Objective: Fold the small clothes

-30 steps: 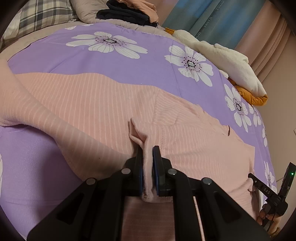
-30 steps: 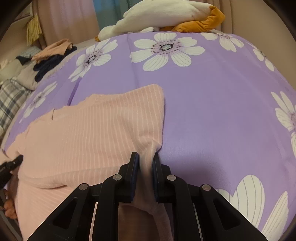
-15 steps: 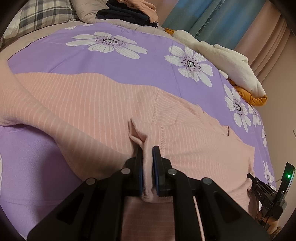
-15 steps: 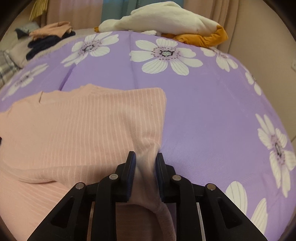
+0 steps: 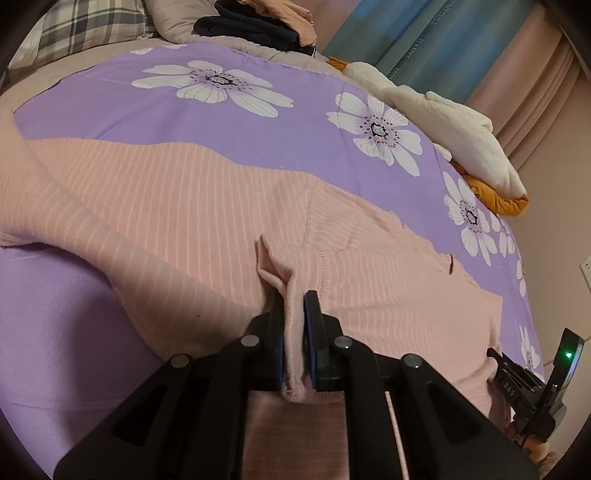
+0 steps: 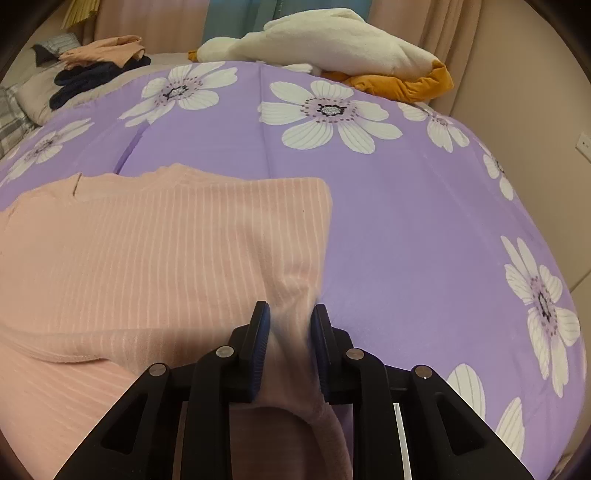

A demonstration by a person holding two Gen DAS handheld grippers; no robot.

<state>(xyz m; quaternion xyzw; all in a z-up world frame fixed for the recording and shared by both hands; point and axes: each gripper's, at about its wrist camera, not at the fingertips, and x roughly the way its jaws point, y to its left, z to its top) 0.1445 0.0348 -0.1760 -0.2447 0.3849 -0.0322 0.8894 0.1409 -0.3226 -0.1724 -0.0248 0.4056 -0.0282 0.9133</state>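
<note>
A pink, white-striped garment (image 5: 184, 206) lies spread on the purple flowered bedspread (image 5: 258, 136). My left gripper (image 5: 294, 317) is shut on a raised fold of its edge, the cloth pinched upright between the pads. In the right wrist view the same garment (image 6: 166, 240) lies with one part folded over. My right gripper (image 6: 290, 325) stands at that fold's near right corner. Its jaws have parted, and the cloth sits slack between them. The right gripper's body (image 5: 532, 384) shows at the lower right of the left wrist view with a green light on.
A white fleece bundle (image 6: 332, 44) on an orange cloth (image 6: 406, 86) lies at the bed's far edge. A pile of dark and peach clothes (image 6: 96, 62) and a plaid pillow (image 5: 85, 26) sit at the head end. Curtains and a wall stand behind.
My right gripper's jaws have widened around the pink cloth, and its view has swung and rolled over the bed. The left gripper and its pinched fold have not moved.
</note>
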